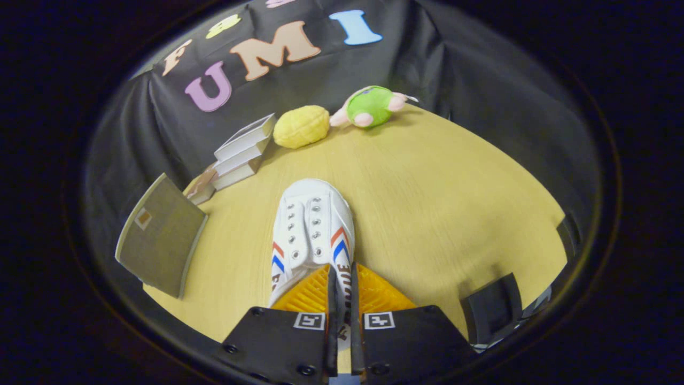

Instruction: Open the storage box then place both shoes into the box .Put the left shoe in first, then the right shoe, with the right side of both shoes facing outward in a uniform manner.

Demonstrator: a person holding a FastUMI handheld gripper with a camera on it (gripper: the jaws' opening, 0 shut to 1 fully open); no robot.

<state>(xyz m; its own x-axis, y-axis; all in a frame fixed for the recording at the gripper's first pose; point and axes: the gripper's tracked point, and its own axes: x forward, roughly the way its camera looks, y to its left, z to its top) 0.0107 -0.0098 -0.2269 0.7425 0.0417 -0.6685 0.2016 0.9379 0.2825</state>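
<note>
Gripper [343,278] has its two orange ribbed fingers [307,293] nearly together, only a thin slot between, and that slot is filled w/ the side wall of the white shoe [312,230] near its heel end; both pads press on that wall, one inside the shoe opening, one outside. Shoe is white canvas w/ red and blue chevron stripes on both sides, metal eyelets, no laces visible, toe pointing away from the fingers. Whether the sole rests on the wooden table [454,214] or is lifted off it, can't tell. Taking the shoe as landmark: to its left and slightly nearer the toe, a grey-brown flat panel [160,238] w/ a small square patch stands tilted at the table edge. Beyond the toe and to the left, a stack of books [243,152] lies against the booth wall. Straight beyond the toe, well apart, a yellow lumpy plush [302,126]; just right of that, a green plush w/ pink limbs [371,106]. To the shoe's right, near the heel side, a black block [492,307] sits at the table edge.
</note>
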